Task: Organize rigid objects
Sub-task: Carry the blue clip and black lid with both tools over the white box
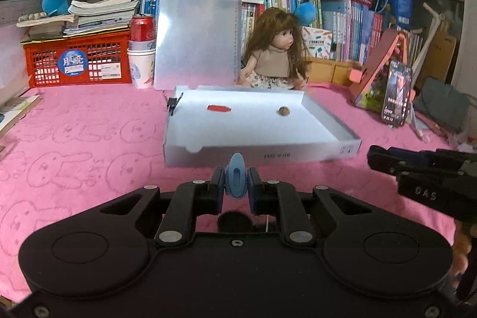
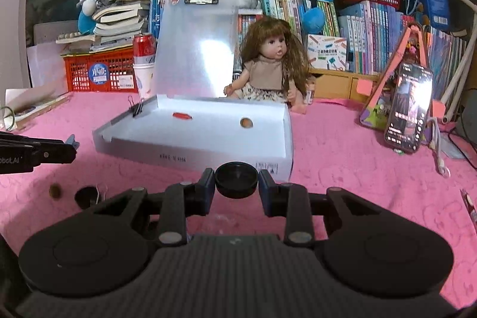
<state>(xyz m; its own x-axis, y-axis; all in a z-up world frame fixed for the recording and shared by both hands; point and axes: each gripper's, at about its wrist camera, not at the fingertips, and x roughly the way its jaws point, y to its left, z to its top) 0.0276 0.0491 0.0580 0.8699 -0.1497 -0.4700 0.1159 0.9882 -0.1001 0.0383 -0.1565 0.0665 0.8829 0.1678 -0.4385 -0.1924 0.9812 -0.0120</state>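
Observation:
My left gripper [image 1: 236, 184] is shut on a small blue plastic clip-like piece [image 1: 235, 179], held above the pink cloth in front of the shallow white box [image 1: 262, 155]. My right gripper [image 2: 236, 180] is shut on a round black cap [image 2: 236, 179], also lifted just before the white box [image 2: 190, 152]. Inside the box lie a red piece [image 1: 219, 108] [image 2: 182, 115] and a small brown round thing [image 1: 283, 111] [image 2: 246, 122]. A black binder clip [image 2: 136, 108] grips the box's left wall. The right gripper's side [image 1: 417, 166] shows at the right edge of the left wrist view.
A brown coin [image 2: 55, 191] and a black round item [image 2: 86, 196] lie on the pink cloth at left. Behind the box stand a clipboard [image 1: 196, 35], a doll [image 1: 277, 52], a red crate [image 1: 77, 61], a can on a cup [image 1: 142, 49] and a phone [image 2: 408, 109].

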